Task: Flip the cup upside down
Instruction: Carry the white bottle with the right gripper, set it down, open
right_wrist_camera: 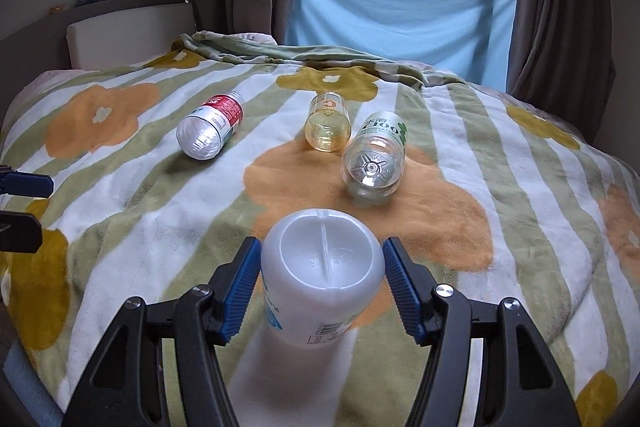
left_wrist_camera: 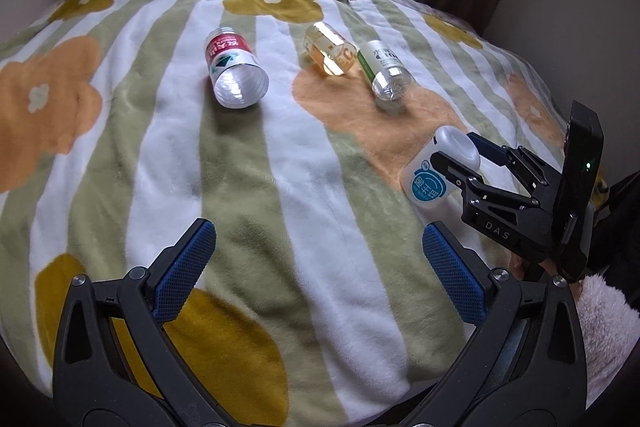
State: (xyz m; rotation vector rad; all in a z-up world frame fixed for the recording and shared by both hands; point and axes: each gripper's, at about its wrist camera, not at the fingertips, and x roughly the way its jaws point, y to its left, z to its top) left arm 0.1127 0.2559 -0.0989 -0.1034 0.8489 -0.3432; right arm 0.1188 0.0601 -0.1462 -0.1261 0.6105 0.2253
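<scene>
A white plastic cup (right_wrist_camera: 324, 279) with a blue label lies on its side on the flowered blanket (right_wrist_camera: 140, 195), its base turned toward the right wrist camera. My right gripper (right_wrist_camera: 323, 251) is shut on it, a blue pad pressed against each side. From the left wrist view the same white cup (left_wrist_camera: 426, 187) sits at the right, with the right gripper (left_wrist_camera: 456, 151) straddling it. My left gripper (left_wrist_camera: 320, 275) hovers low over the blanket, open and holding nothing.
Three more cups lie on their sides further back: a red-labelled one (right_wrist_camera: 212, 127), a yellow one (right_wrist_camera: 327, 127) and a clear green-labelled one (right_wrist_camera: 376, 159). Curtains and a blue cloth (right_wrist_camera: 400, 11) hang behind the bed. A person's fleecy sleeve (left_wrist_camera: 600, 315) is at the right.
</scene>
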